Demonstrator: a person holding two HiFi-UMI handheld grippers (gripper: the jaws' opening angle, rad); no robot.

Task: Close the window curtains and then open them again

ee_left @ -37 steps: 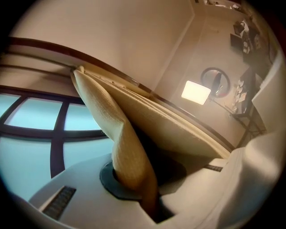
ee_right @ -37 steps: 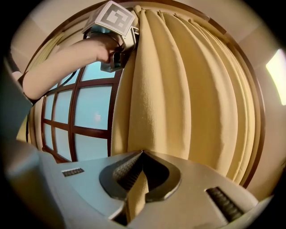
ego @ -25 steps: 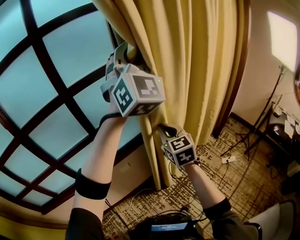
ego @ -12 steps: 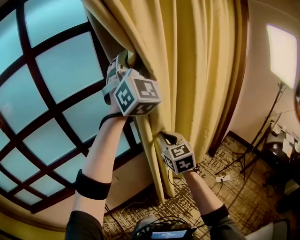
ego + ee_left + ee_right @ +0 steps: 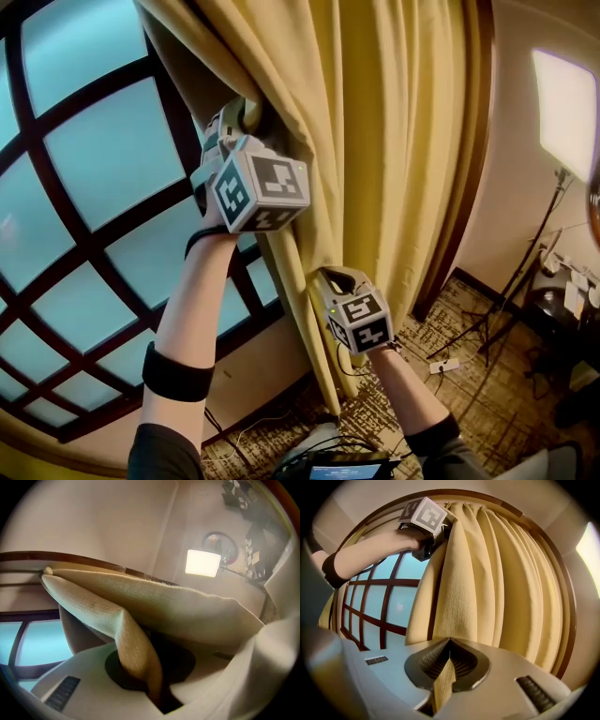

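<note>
A long yellow pleated fabric curtain (image 5: 375,141) hangs gathered in deep folds at the right side of a large window of pale blue glass crossed by dark wooden bars (image 5: 84,187), so that most of the glass stands uncovered to the left in the head view. The left gripper (image 5: 145,672) is raised high, its jaws clenched on a narrow fold of the curtain's leading edge. In the left gripper view that fold runs down between the two white jaws and into the slot where they meet, while the rest of the cloth spreads away above. The right gripper (image 5: 447,658) is lower on the same edge, also pinched tight. A thin strip of the yellow cloth stands upright between its ribbed dark pads, which press on it from both sides. In the head view the left gripper sits above and to the left of the right one, each borne on a bare forearm (image 5: 192,309) with a black band. A curved dark wooden frame (image 5: 466,187) borders the curtain on the right. Beyond it a bright rectangular light panel (image 5: 565,103) glows on a stand against the pale wall, and a brown patterned carpet (image 5: 506,394) covers the floor below.
</note>
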